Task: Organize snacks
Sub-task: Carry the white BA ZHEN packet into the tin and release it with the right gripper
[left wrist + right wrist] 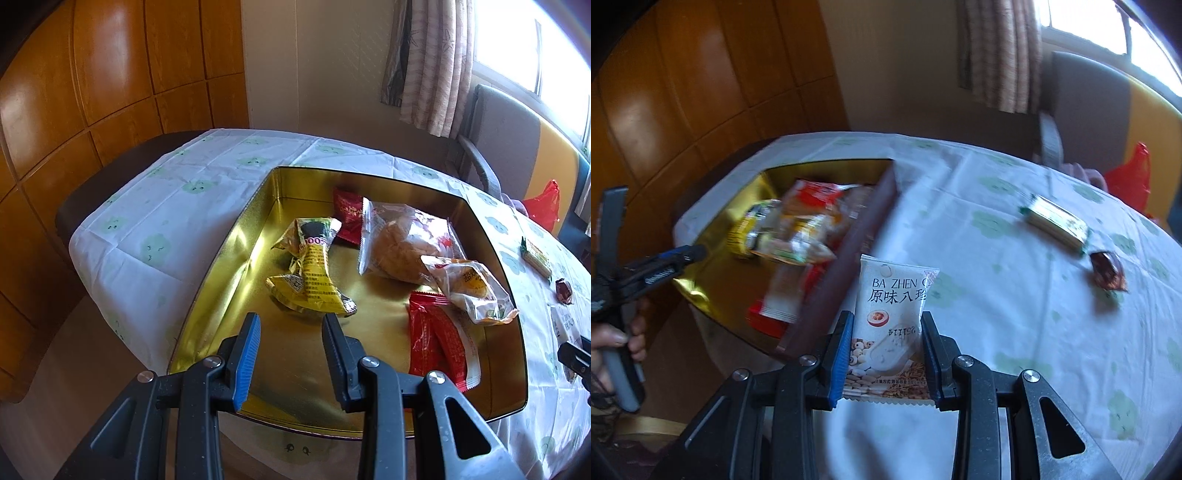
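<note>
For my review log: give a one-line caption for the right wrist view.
Right tool shut on a white snack packet above the tablecloth, beside the gold tin of snacks.

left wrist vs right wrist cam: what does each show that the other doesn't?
Left wrist only: the gold tin's floor in sharp view, with the yellow packet and the bread bag, and the empty left claw over it.

Right wrist only: the right claw shut on the white Ba Zhen packet, and the hand holding the left tool.

Both: the tin, the green bar, the brown candy, the red bag.
</note>
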`<act>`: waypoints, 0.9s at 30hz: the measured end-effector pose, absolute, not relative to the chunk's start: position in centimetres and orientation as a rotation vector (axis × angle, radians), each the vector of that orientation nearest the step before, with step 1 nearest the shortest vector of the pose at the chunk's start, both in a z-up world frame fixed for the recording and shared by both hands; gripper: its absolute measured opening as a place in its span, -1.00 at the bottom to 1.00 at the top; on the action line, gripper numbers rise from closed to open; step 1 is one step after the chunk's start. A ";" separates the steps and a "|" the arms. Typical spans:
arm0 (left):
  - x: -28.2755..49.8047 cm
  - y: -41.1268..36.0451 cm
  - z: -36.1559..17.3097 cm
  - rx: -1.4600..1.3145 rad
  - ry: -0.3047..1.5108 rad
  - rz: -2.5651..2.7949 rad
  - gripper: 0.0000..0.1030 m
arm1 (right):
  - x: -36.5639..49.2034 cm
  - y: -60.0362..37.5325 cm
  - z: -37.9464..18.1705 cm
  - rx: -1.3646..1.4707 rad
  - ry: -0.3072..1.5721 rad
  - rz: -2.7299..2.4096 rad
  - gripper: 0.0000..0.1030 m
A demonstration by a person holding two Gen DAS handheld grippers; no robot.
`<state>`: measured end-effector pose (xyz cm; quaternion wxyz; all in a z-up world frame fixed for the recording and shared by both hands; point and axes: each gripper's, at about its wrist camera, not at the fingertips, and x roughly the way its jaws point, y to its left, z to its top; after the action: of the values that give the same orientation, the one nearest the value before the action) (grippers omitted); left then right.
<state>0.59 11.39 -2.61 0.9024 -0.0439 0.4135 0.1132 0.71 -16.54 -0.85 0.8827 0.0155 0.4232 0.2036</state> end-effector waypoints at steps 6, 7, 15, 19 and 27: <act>0.7 12.3 -2.7 -0.100 0.850 0.260 -0.32 | 1.3 -12.0 0.6 0.016 0.878 0.564 -0.32; 0.7 12.4 -2.7 -0.101 0.849 0.262 -0.32 | 1.3 -11.4 0.6 0.014 0.881 0.584 -0.32; 0.6 13.7 -2.4 -0.118 0.819 0.310 -0.32 | 1.4 -7.8 0.8 -0.011 0.906 0.673 -0.32; 0.7 14.3 -2.4 -0.124 0.813 0.330 -0.32 | 2.4 -6.1 0.8 -0.009 0.913 0.700 -0.31; 0.8 14.4 -3.0 -0.123 0.832 0.320 -0.32 | 5.6 -1.3 -2.8 -0.072 1.014 0.713 -0.27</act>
<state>0.83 14.41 -2.95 0.9006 -0.0597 0.4020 0.1545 5.58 -1.33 -2.83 0.8134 -0.0336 0.4751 0.3341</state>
